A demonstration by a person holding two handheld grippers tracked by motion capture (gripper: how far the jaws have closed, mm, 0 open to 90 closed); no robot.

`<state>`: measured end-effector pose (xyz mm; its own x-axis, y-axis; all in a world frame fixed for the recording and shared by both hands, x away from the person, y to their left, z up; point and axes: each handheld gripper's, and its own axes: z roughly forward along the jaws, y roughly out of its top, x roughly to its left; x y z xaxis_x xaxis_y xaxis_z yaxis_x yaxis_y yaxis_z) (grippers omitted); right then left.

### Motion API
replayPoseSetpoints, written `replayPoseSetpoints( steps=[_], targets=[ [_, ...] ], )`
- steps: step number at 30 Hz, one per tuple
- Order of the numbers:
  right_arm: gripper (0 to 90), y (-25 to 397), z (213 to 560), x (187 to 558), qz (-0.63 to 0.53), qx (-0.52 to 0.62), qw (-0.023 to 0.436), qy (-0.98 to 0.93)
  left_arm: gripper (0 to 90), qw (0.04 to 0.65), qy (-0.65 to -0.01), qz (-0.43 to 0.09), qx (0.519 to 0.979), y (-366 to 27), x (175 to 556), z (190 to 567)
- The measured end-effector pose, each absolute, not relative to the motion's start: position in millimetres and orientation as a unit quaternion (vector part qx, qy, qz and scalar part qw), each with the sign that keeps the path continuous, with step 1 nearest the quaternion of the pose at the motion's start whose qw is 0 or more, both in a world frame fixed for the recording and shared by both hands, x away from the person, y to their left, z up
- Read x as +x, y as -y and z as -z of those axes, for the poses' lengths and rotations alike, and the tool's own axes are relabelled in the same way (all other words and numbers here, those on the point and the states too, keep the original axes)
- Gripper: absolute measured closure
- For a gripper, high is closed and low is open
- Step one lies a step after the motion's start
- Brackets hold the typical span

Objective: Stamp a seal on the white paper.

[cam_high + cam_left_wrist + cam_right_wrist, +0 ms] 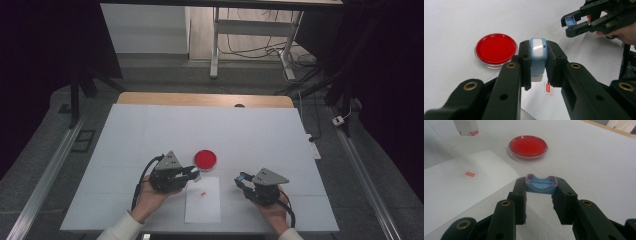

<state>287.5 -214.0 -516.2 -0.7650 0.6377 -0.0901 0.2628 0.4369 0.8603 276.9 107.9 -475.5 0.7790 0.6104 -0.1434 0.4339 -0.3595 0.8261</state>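
From above, on the white table, the left gripper sits just below and left of the red dish, with its tips over the upper left corner of the paper sheet; what it holds is too small to recognise from this height. A small red mark lies on the sheet, between both tools. The right gripper is at the right of the sheet, apart from it, with something blue at its tips. The person's hands and pale sleeves are cut off by the bottom edge. Along the left gripper view, the jaws are closed on a light blue stamp body with a white lower part, standing upright between them; its underside is hidden by the jaws. The dish lies behind on the left, and the red mark is seen below, partly covered by one jaw. Farther at the upper right, the other gripper holds a small blue piece, and its hand is cut by the frame edge. Along the right gripper view, the jaws clamp a shallow blue cap with reddish rim, its hollow side up. The dish is ahead, the mark is on the sheet at left, and at the top left corner only the white end of the stamp, probably with a red face, enters the frame.
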Motion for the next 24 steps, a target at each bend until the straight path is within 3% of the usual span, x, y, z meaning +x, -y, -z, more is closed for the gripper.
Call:
replayPoseSetpoints(
  steps=[24],
  targets=[
    [64.4,171,519,277,-0.463,0.242,0.19,-0.831,75.0,0.475,-0.319,-0.093,0.815,-108,276,474]
  ],
)
